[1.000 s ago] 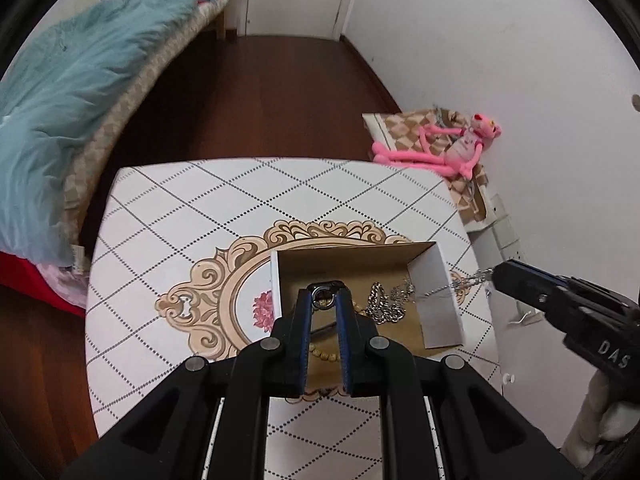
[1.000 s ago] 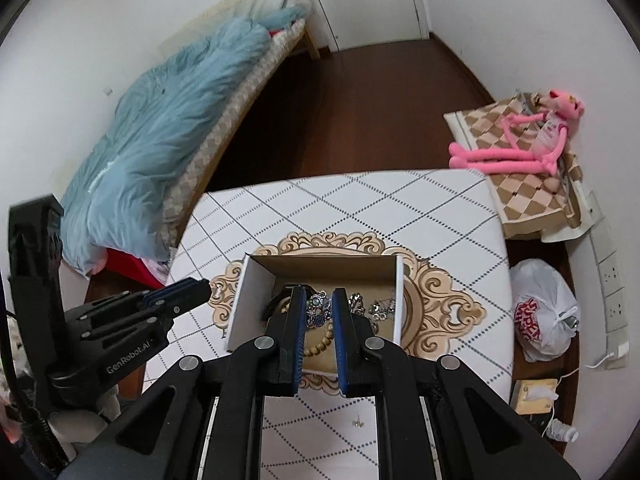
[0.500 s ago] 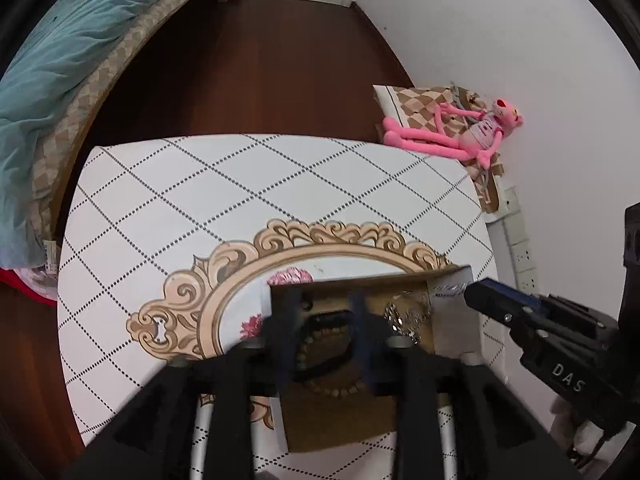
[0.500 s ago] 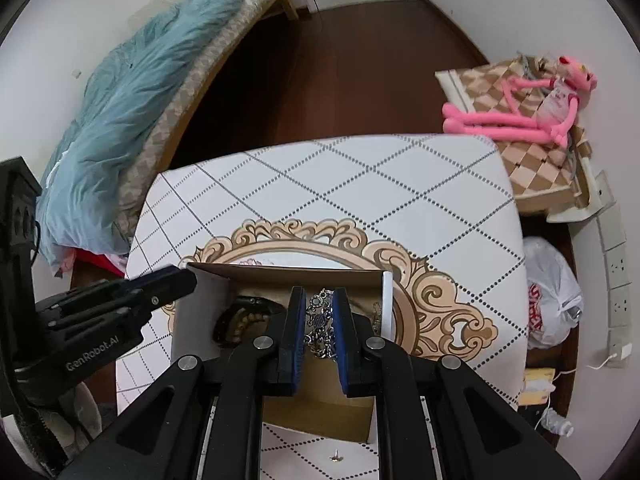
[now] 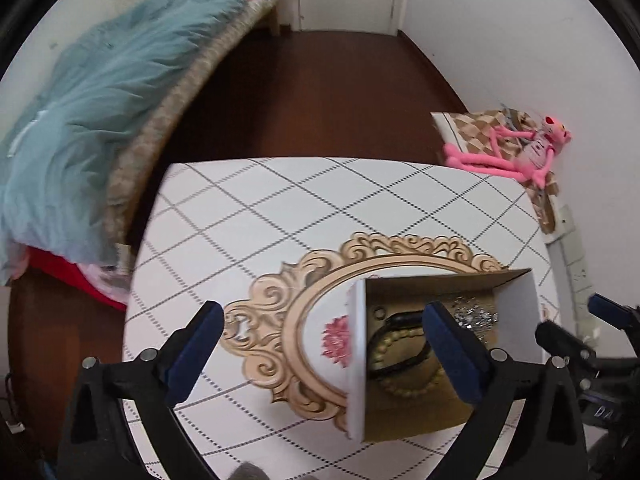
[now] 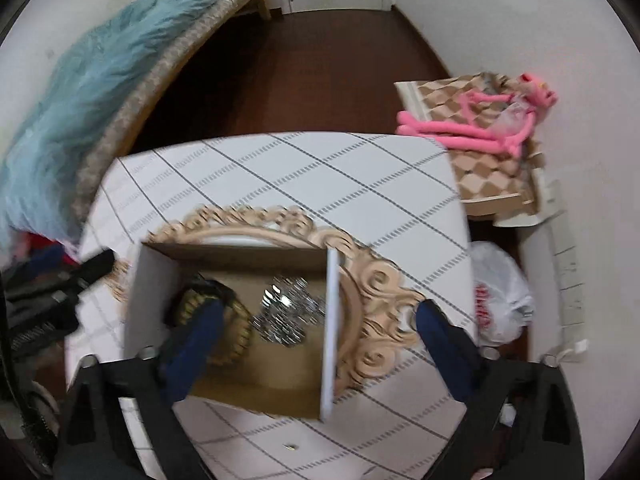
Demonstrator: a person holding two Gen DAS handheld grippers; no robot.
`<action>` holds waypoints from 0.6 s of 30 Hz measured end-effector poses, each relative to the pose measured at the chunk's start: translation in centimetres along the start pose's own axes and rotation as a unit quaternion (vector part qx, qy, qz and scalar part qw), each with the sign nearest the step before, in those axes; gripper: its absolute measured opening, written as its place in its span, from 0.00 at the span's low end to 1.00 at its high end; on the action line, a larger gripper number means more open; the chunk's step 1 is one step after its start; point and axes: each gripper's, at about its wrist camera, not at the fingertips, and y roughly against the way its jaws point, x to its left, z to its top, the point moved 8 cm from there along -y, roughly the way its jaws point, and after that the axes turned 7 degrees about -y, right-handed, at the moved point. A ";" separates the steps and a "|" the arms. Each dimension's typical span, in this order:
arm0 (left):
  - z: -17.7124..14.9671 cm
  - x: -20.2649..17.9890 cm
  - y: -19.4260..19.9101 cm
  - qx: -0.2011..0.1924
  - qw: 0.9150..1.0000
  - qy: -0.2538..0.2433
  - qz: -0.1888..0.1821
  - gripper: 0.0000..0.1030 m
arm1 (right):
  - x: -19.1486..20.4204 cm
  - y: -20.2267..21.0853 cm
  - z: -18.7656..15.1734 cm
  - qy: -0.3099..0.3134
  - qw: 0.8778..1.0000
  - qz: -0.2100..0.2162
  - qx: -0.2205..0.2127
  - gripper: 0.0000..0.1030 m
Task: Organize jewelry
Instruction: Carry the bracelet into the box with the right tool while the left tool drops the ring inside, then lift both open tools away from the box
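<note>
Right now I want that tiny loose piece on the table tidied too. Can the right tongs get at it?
Probably yes. The right tongs are open and hold nothing, and the small metal piece lies on bare table in front of the cardboard box, with nothing over it. Its small size may make gripping fiddly.

Both grippers went from pinched nearly closed to spread wide. The left gripper point(image 5: 320, 344) had a small ring at its tips a second ago and now holds nothing. The right gripper point(image 6: 316, 334) let go of the silver chain point(image 6: 286, 316), which now lies in the cardboard box point(image 6: 154, 280).
</note>
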 end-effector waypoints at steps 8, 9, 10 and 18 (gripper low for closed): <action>-3.2 0.1 1.7 -0.016 1.000 0.004 0.017 1.00 | 0.0 0.8 -4.1 0.006 0.999 -0.032 -0.009 0.98; -3.6 0.1 1.9 -0.016 1.000 0.005 0.017 1.00 | 0.0 1.0 -4.4 0.005 0.999 -0.032 -0.011 0.98; -4.0 0.1 2.3 -0.017 1.000 0.005 0.016 1.00 | 0.0 1.2 -4.7 0.002 0.999 -0.031 -0.013 0.98; -6.3 0.0 6.0 -0.040 0.998 0.008 0.037 1.00 | 0.5 4.6 -6.6 0.000 0.999 -0.030 -0.045 0.98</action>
